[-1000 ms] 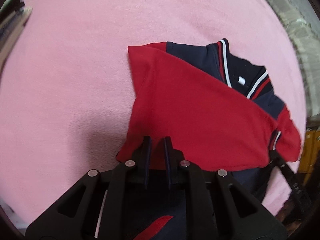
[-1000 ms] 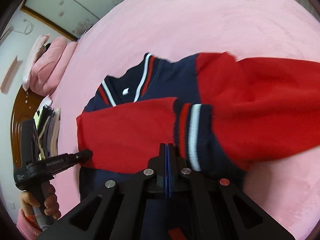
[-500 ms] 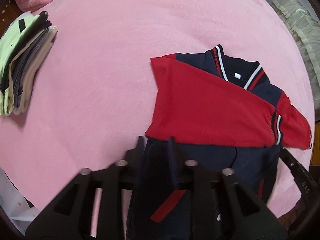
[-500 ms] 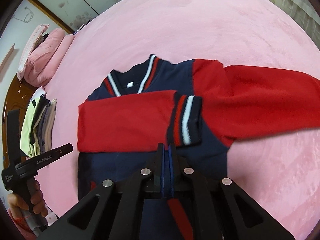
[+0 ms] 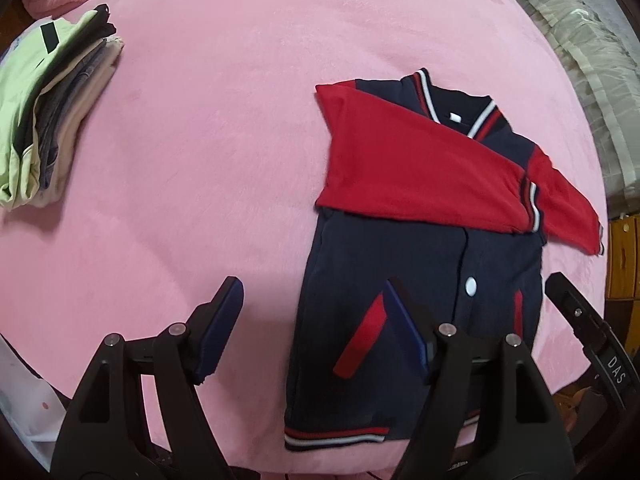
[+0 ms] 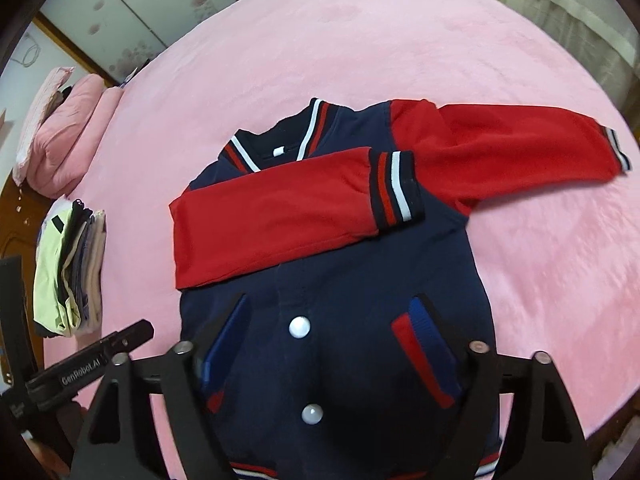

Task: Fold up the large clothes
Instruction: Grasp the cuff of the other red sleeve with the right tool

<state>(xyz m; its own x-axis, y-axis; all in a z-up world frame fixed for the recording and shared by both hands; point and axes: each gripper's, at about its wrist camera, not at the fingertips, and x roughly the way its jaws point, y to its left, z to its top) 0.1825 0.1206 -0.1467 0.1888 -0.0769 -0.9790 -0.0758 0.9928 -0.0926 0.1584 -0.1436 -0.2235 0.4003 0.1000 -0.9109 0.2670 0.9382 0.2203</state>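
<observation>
A navy jacket [image 6: 340,280] with red sleeves lies flat on the pink bedspread [image 6: 400,40], front up, snaps closed. One red sleeve [image 6: 272,220] is folded across its chest. The other sleeve [image 6: 520,144] stretches out sideways onto the bed. My right gripper [image 6: 330,336] hovers above the lower front, its jaws opening, nothing pressed between them. My left gripper [image 5: 314,324] hangs over the jacket's [image 5: 420,264] lower edge, jaws also opening and holding nothing. The folded sleeve [image 5: 408,168] lies beyond it. Each gripper shows at the edge of the other's view.
A stack of folded clothes [image 5: 48,120] sits on the bed to the left, also seen as the stack [image 6: 72,272] in the right wrist view. Pink pillows [image 6: 60,132] lie at the head, by a wooden headboard [image 6: 16,208]. Curtains [image 5: 580,40] hang beyond the bed's far side.
Both grippers went from shut to open and drew back and up from the jacket, so more of it and the bed shows. The sleeve across the chest now lies still.
</observation>
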